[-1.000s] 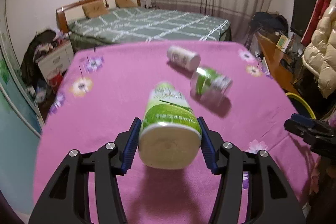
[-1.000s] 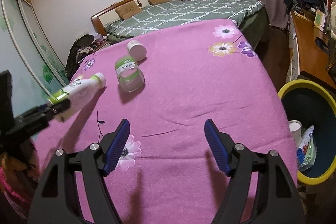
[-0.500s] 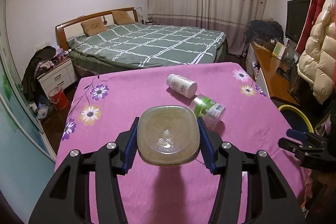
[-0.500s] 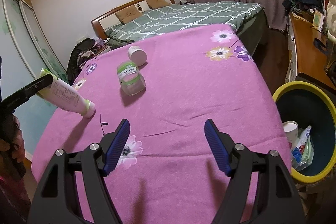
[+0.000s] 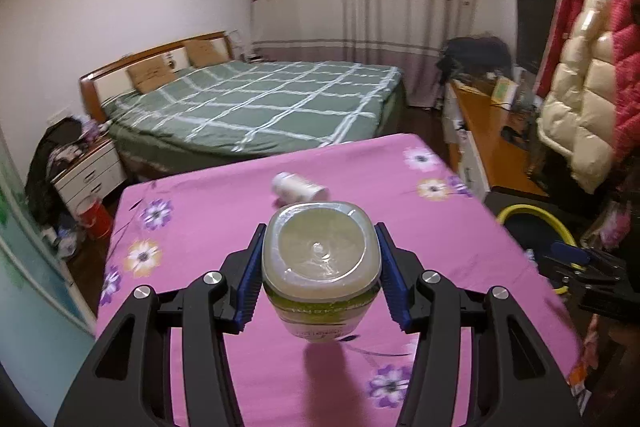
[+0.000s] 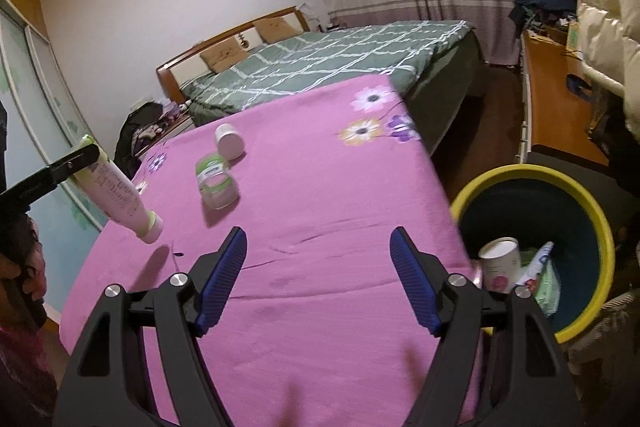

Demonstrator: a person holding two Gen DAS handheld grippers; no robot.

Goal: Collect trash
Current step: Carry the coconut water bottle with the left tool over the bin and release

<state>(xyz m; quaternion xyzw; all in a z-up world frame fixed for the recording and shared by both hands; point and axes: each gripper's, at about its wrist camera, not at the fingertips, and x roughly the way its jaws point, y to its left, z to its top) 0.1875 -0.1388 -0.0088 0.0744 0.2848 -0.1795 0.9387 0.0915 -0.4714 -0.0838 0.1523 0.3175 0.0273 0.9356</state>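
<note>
White plastic bottle with green label clamped base-end between left gripper jaws, cap down above pink floral worktop. Judged light, smooth, squashable: body best held. Right gripper jaws spread, nothing between.

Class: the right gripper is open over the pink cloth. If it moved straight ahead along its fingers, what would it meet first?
Probably the pink cloth itself: the right gripper tilts down at bare fabric. The green jar lies left of that line; depth is uncertain.
</note>
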